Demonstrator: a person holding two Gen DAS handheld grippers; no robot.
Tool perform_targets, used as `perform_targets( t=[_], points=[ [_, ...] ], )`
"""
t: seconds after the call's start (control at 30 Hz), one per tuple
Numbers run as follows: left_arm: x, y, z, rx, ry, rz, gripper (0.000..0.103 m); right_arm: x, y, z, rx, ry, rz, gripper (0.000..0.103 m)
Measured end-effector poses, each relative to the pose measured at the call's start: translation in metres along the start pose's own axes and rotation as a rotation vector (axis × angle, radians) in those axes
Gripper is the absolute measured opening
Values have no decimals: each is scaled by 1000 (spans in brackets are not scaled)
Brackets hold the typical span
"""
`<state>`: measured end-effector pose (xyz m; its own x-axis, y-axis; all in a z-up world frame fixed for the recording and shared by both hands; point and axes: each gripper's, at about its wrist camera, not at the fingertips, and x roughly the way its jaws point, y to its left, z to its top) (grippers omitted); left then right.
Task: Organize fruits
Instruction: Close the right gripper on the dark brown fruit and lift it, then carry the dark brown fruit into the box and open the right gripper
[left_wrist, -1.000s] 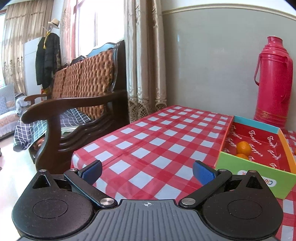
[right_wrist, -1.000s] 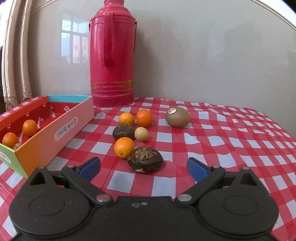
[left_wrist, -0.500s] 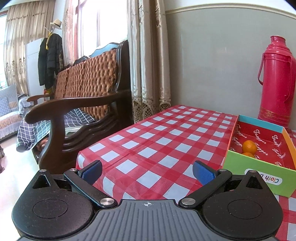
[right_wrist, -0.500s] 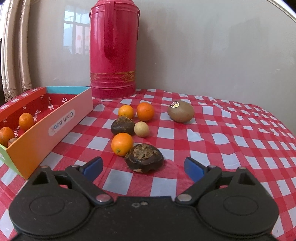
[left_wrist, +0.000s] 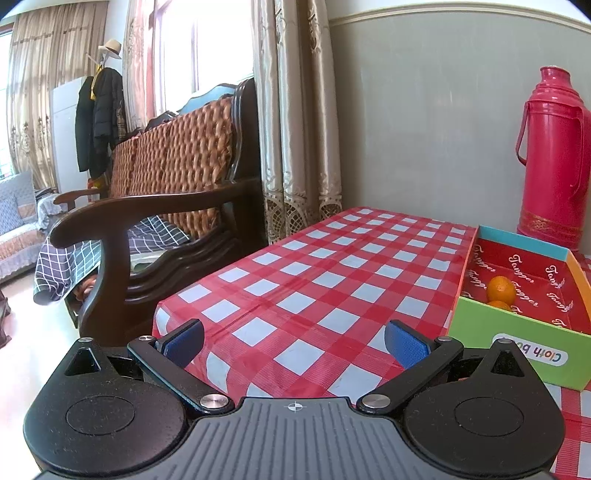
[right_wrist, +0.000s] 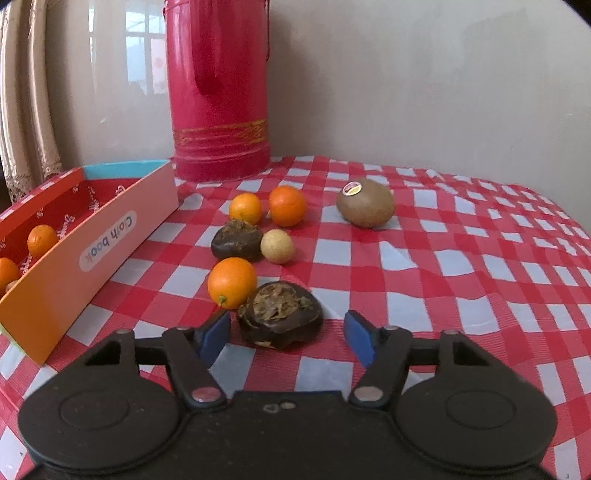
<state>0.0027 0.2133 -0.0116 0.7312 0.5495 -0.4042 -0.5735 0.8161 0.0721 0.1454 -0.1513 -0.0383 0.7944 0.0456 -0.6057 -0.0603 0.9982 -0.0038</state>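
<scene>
Loose fruit lies on the red checked tablecloth in the right wrist view. A dark brown fruit (right_wrist: 279, 319) sits nearest, between the blue pads of my right gripper (right_wrist: 287, 335). Its jaws are closing, with a small gap still on each side of the fruit. An orange (right_wrist: 232, 282) touches that fruit's left side. Behind lie a second dark fruit (right_wrist: 236, 243), a pale round fruit (right_wrist: 277, 246), two oranges (right_wrist: 245, 208) (right_wrist: 287, 205) and a kiwi (right_wrist: 365, 206). The cardboard box (right_wrist: 74, 258) at the left holds oranges (right_wrist: 42, 240). My left gripper (left_wrist: 294, 341) hangs open over the table's corner, left of the box (left_wrist: 517, 343).
A tall red thermos (right_wrist: 218, 92) stands against the wall behind the fruit and the box, also the thermos (left_wrist: 554, 155) at the right of the left wrist view. A wooden sofa (left_wrist: 166, 206) and curtains stand past the table's left edge.
My right gripper has come forward and lower over the nearest dark fruit, and its jaws have narrowed around it. The left gripper has stayed open and almost still.
</scene>
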Motion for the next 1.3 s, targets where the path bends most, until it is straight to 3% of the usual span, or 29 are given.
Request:
perform_targets(
  t=[0.13,0.23,0.83,1.0,1.3],
  points=[
    [0,-1,0,6,-1,-2,103,1,1,1,-2,4,3,56],
    [0,-2,0,8,-1,-2,103,0,1,1,3,-4,13,42],
    [-3,-7,1,25,-4,-7,103,-21,-1,0,33,-66,58,41],
    [-4,0,1,-9,-5,10,103,-31,13,2,8,-95,98,41],
    [1,13,0,-47,8,32,103,-53,61,22,-26,-158,271,41]
  ],
)
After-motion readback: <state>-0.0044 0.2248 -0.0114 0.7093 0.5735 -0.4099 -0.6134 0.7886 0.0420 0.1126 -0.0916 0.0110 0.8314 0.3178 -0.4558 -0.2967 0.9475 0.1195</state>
